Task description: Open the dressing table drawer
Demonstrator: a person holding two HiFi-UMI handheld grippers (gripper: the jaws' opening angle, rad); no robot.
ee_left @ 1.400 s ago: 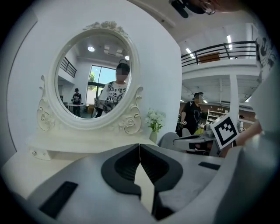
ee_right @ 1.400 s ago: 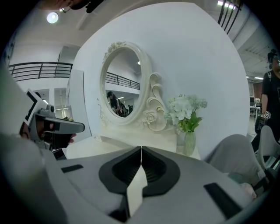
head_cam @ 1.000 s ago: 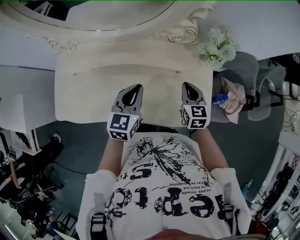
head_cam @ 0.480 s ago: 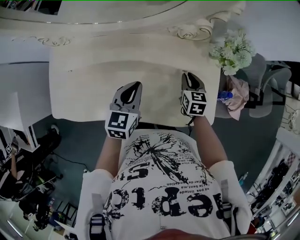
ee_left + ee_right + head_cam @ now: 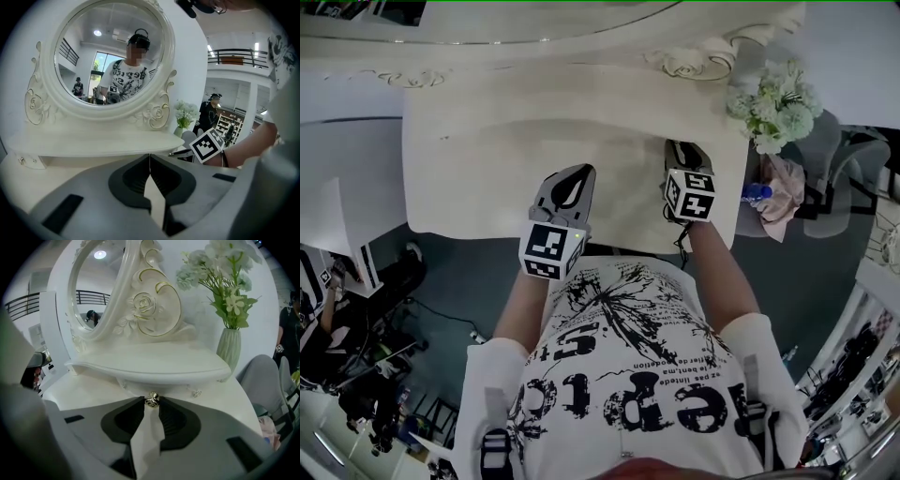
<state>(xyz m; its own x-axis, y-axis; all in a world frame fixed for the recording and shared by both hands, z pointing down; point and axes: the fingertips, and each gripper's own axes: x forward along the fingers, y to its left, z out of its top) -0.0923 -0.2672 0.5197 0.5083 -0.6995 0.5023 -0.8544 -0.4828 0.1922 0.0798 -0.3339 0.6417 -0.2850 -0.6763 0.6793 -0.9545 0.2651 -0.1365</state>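
Brass drawer knob (image 5: 151,400) is framed between the tips of the right tongs (image 5: 151,402), seen opening and not pressed on it. The drawer (image 5: 171,388) is kept shut under the white table's (image 5: 487,187) shelf. The left tongs (image 5: 150,156) are closed on nothing. Pale flowers (image 5: 225,273) are held in a ribbed vase (image 5: 228,350).

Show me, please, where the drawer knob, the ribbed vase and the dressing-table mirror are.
drawer knob (image 5: 151,400), right gripper view, on its metal face.
ribbed vase (image 5: 228,350), right gripper view, on the middle of its body.
dressing-table mirror (image 5: 110,56), left gripper view, on the glass.
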